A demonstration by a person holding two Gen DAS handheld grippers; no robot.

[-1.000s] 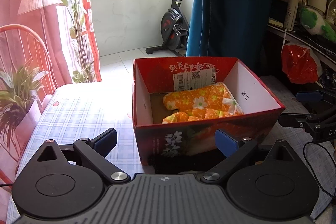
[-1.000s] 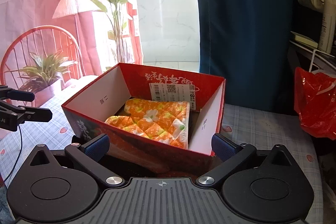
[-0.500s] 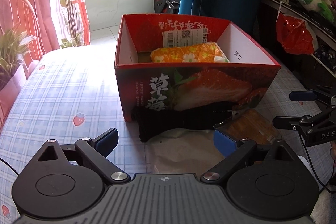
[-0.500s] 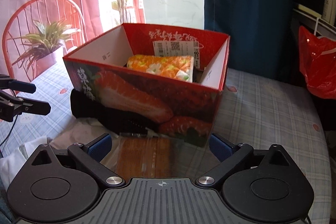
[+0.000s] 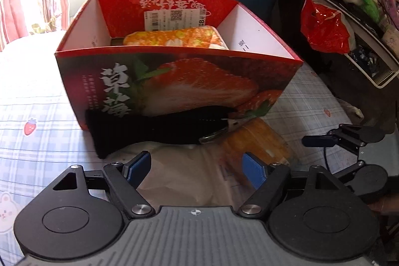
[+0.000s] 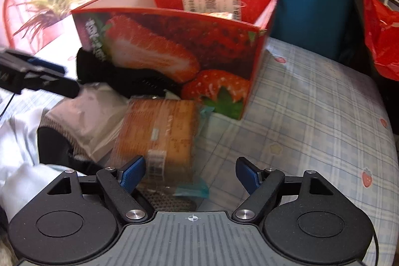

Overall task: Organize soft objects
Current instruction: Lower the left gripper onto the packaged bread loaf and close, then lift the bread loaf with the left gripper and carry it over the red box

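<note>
A red strawberry box stands on the checked cloth and holds an orange floral bundle. It also shows in the right wrist view. In front of it lie a black fabric item, a pale bagged item and an orange-brown packet in clear wrap. My left gripper is open, just above the pale bag. My right gripper is open over the near end of the orange-brown packet. Neither holds anything.
White and dark clothes lie heaped at the left. A red plastic bag hangs at the right by a cluttered shelf. A potted plant and red chair stand behind. Checked cloth lies bare at the right.
Both grippers have pulled back from above the box and dropped low in front of it. The pile of soft items before the box has come into view under them.
</note>
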